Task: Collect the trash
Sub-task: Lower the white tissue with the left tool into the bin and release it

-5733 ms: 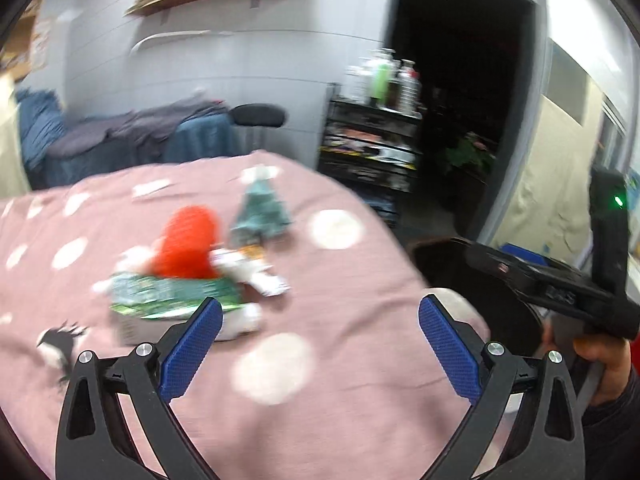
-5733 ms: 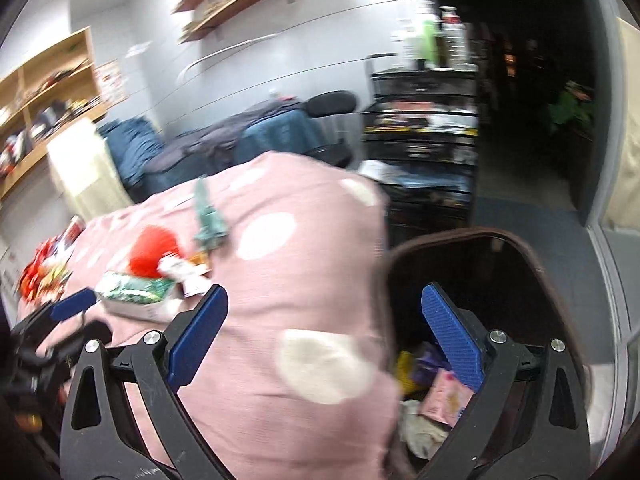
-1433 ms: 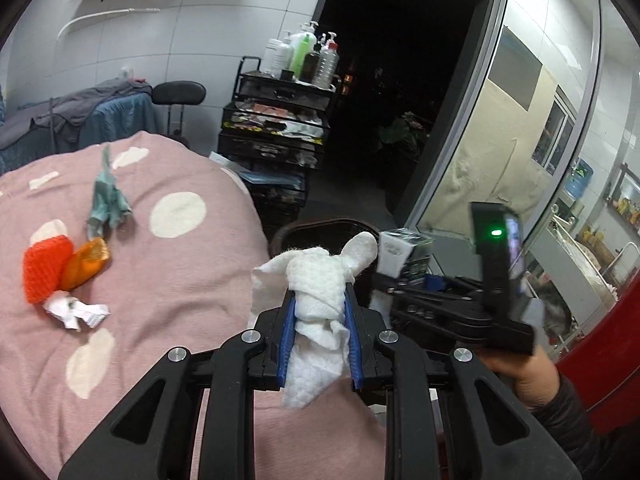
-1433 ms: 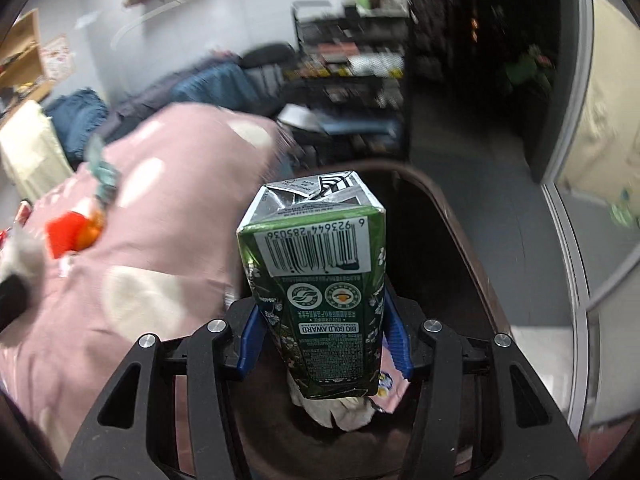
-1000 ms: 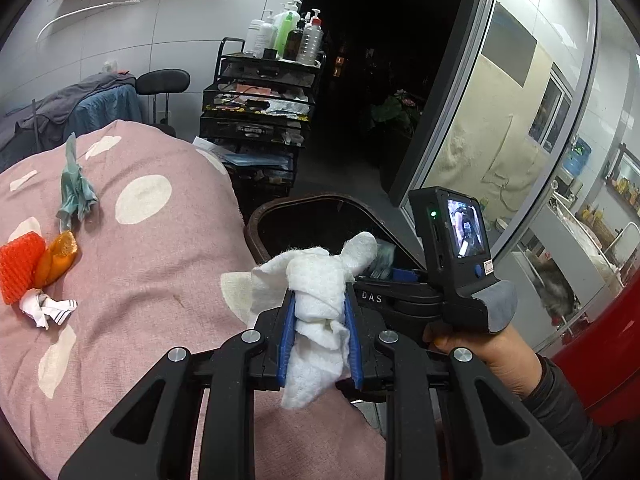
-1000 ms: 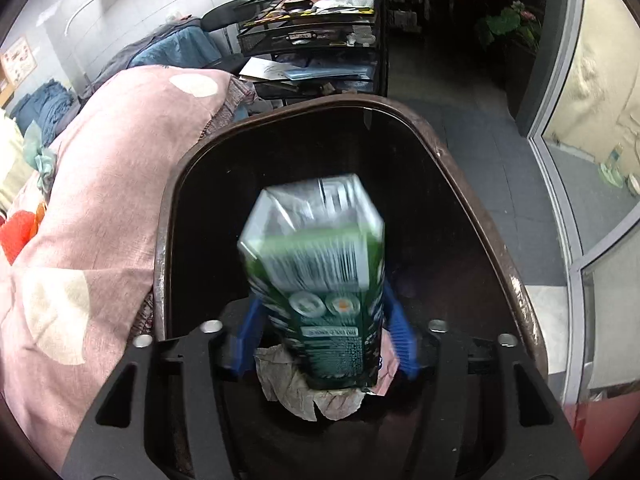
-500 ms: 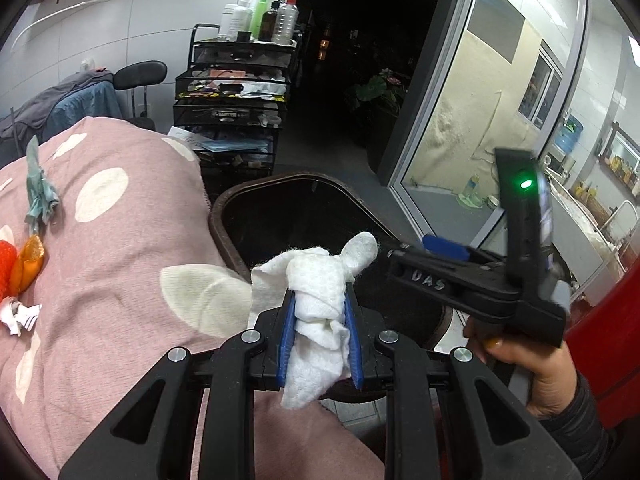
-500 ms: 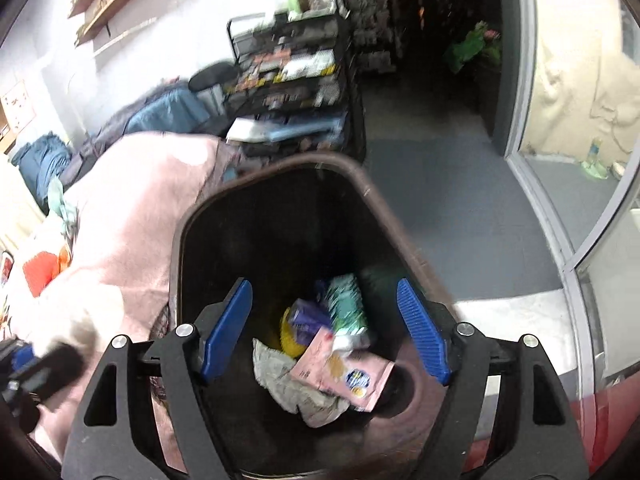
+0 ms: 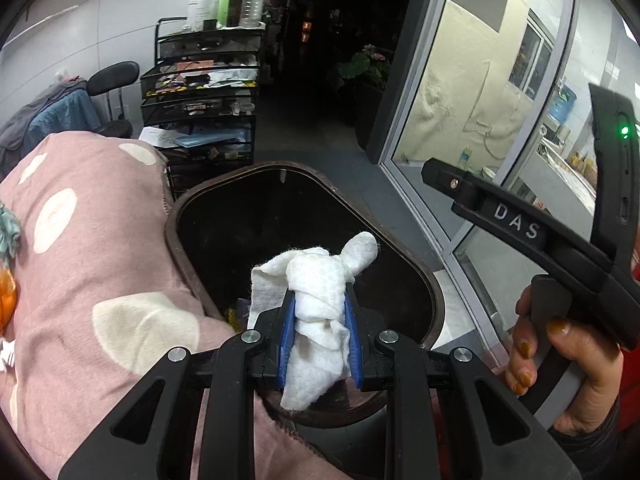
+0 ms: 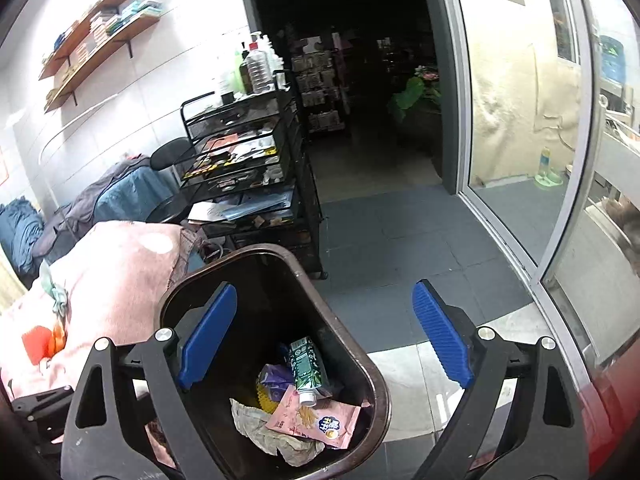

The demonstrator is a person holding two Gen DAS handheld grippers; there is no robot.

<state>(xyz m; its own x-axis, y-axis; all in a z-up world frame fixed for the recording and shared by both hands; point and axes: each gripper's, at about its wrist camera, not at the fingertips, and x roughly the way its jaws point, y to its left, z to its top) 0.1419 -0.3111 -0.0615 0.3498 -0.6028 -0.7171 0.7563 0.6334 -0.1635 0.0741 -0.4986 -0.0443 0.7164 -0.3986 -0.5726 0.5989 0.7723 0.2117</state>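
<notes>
My left gripper [image 9: 320,330] is shut on a crumpled white tissue [image 9: 320,280], held over the near rim of the dark brown trash bin [image 9: 188,204]. In the right wrist view the same bin [image 10: 376,392] holds the green carton [image 10: 306,364], a pink wrapper [image 10: 316,420], crumpled paper and other wrappers. Above the bin, my right gripper [image 10: 324,344] has its jaws still opening, with nothing between the blue pads [image 10: 438,338]. Its black body [image 9: 516,226] and the hand [image 9: 572,364] holding it show at the right of the left wrist view.
A pink dotted blanket [image 9: 80,260] lies left of the bin, with an orange scrap [image 9: 6,300], a red piece [image 10: 36,342] and a teal cloth [image 10: 56,292] on it. Behind stands a black wire cart [image 10: 248,168] with bottles. A glass door [image 10: 520,120] is on the right.
The right gripper opened and let the green carton fall into the bin, then rose and tilted up. The left gripper carried the tissue rightwards from over the blanket to over the bin.
</notes>
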